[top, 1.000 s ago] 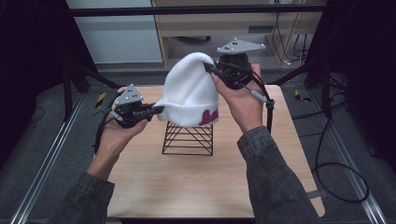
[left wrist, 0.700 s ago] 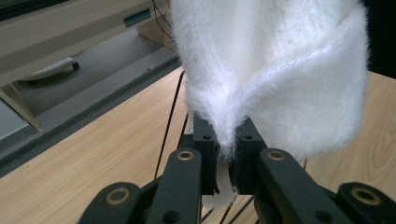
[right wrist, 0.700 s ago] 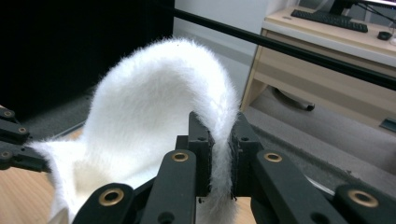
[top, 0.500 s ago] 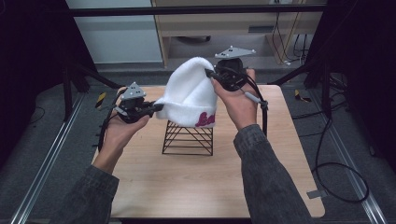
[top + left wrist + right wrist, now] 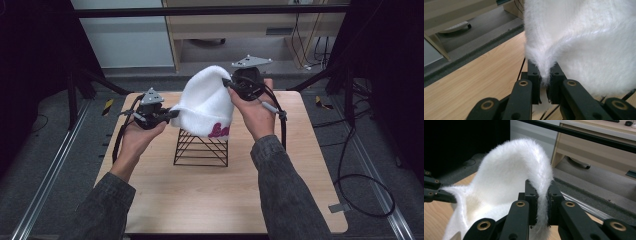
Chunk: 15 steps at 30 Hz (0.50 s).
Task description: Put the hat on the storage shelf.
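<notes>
Hat (image 5: 206, 102), one only: a white fluffy beanie with pink lettering on its brim, stretched between two grippers in the middle of the high view, just above the one black wire stand (image 5: 201, 148) at the centre of the wooden table (image 5: 200, 195). The lower brim seems to hang over the top of the stand; whether it rests on the wires I cannot tell.

Two hands come up from the bottom of the frame, each with one gripper. The left gripper (image 5: 169, 114), left of centre, has its jaws pinched together on the hat's left edge; in the left gripper view (image 5: 545, 75) a fold of white fur is squeezed between the two black jaws, the rest of the hat spreading across the upper right. The right gripper (image 5: 229, 83), higher and right of centre, is clamped on the opposite rim; in the right gripper view (image 5: 541, 197) the rim runs down between its jaws, and the hat's open inside arches toward the upper left, with the other gripper's jaws at the left edge.

Each gripper carries one grey three-cornered plate, two in all.
</notes>
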Available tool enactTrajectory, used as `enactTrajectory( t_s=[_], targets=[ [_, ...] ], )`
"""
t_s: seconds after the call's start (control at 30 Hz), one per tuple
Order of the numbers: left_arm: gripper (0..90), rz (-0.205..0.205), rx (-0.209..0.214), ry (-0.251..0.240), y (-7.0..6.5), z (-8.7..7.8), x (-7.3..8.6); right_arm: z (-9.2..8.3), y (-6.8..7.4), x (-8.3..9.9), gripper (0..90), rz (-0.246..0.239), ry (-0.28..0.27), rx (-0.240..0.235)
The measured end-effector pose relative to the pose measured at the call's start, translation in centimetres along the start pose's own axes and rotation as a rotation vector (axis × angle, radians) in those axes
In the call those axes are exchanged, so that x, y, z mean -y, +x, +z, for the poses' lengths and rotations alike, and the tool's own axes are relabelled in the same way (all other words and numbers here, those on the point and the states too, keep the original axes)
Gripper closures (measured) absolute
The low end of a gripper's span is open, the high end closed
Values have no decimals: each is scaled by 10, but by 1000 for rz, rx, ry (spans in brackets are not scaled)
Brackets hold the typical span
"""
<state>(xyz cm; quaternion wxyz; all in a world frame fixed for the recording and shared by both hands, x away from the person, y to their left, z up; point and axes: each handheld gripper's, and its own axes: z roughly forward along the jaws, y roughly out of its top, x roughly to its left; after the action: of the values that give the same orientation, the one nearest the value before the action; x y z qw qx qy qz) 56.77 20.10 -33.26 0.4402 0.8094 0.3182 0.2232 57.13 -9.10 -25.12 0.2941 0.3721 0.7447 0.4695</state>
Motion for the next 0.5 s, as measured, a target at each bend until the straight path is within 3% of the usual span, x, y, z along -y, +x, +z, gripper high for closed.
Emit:
enactTrajectory(
  t_s=[0.5],
  targets=[
    [827,16,-13,-2,-5,-3,16,-14,17,11,824,-51,-1,-58]
  ],
)
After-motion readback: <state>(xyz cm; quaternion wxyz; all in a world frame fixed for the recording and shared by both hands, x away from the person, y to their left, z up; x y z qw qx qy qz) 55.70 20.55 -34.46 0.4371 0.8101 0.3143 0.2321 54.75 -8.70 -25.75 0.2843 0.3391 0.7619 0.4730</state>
